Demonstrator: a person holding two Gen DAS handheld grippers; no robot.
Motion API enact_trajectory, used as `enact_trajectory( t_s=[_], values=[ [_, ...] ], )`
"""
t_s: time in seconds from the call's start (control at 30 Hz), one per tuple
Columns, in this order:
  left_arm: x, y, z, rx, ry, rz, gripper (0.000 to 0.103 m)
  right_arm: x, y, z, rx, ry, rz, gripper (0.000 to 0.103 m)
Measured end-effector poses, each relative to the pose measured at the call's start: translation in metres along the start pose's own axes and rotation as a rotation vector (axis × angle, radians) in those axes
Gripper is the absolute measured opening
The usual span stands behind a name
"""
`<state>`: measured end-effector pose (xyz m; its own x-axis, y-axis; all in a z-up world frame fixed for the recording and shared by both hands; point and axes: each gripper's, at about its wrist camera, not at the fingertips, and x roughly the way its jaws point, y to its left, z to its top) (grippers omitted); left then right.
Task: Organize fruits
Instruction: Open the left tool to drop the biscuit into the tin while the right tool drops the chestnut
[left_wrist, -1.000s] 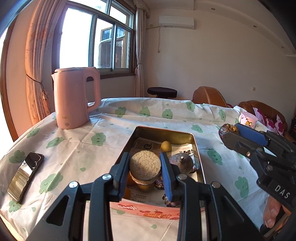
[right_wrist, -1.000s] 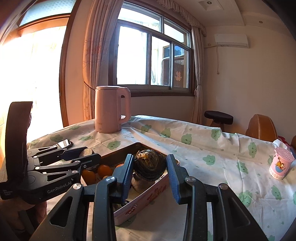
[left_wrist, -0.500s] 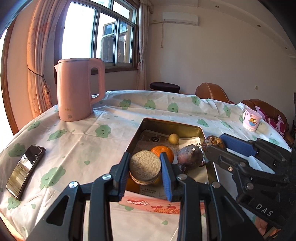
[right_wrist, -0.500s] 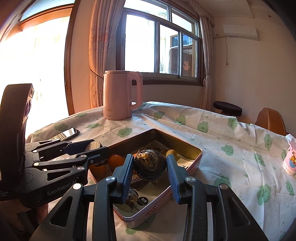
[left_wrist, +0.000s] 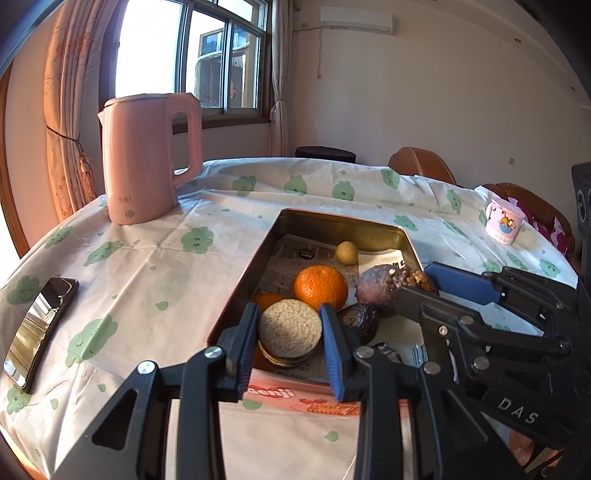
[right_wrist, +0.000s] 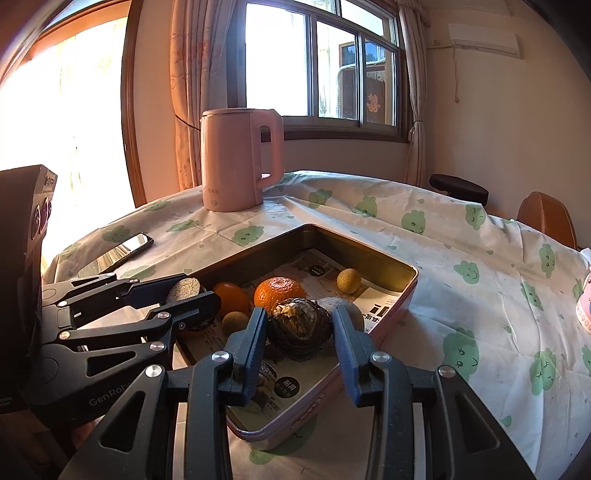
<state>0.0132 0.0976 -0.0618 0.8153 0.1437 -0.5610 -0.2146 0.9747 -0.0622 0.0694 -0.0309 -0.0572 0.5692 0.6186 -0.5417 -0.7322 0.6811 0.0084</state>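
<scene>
A pink metal tin (left_wrist: 332, 221) (right_wrist: 391, 258) lined with printed paper holds two oranges (left_wrist: 320, 286) (right_wrist: 277, 291), a small yellow fruit (left_wrist: 346, 252) (right_wrist: 348, 280) and dark purple fruits (left_wrist: 371, 286). My left gripper (left_wrist: 290, 334) is shut on a round tan-topped fruit (left_wrist: 290, 328) just above the tin's near end; it also shows in the right wrist view (right_wrist: 184, 290). My right gripper (right_wrist: 299, 328) is shut on a dark cracked fruit (right_wrist: 299, 323) low over the tin's near right side.
A pink kettle (left_wrist: 147, 158) (right_wrist: 240, 158) stands at the back left. A phone (left_wrist: 37, 328) (right_wrist: 125, 249) lies at the left table edge. A pink cup (left_wrist: 504, 221) stands at the right. Chairs and a stool stand behind the table.
Both grippers have lowered toward the tin with their fruits still held. The oranges and purple fruit in the tin have come into view.
</scene>
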Motion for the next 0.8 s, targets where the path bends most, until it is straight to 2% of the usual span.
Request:
enact_trajectory(
  t_s=[0.2,0.27,0.33,0.5,0.63,0.8],
  values=[
    [-0.004,-0.003,0.001,0.006,-0.016,0.017,0.049,0.001,-0.003,0.0,0.017,0.007,-0.003,0.044],
    [-0.007,0.0,0.002,-0.008,-0.026,0.019,0.06,-0.001,-0.006,-0.001,0.03,0.001,-0.006,0.048],
    [-0.01,0.002,0.003,-0.013,-0.04,0.023,0.066,-0.004,-0.009,-0.002,0.043,-0.01,-0.015,0.05],
    [-0.019,0.0,0.005,-0.017,-0.079,0.026,0.069,-0.014,-0.012,-0.004,0.035,-0.041,-0.075,0.055],
    [-0.027,0.0,0.007,-0.034,-0.128,0.048,0.08,-0.025,-0.015,-0.005,0.005,-0.085,-0.155,0.057],
    [-0.026,0.0,0.009,-0.042,-0.16,0.053,0.08,-0.035,-0.023,-0.006,0.008,-0.132,-0.209,0.059]
  ],
)
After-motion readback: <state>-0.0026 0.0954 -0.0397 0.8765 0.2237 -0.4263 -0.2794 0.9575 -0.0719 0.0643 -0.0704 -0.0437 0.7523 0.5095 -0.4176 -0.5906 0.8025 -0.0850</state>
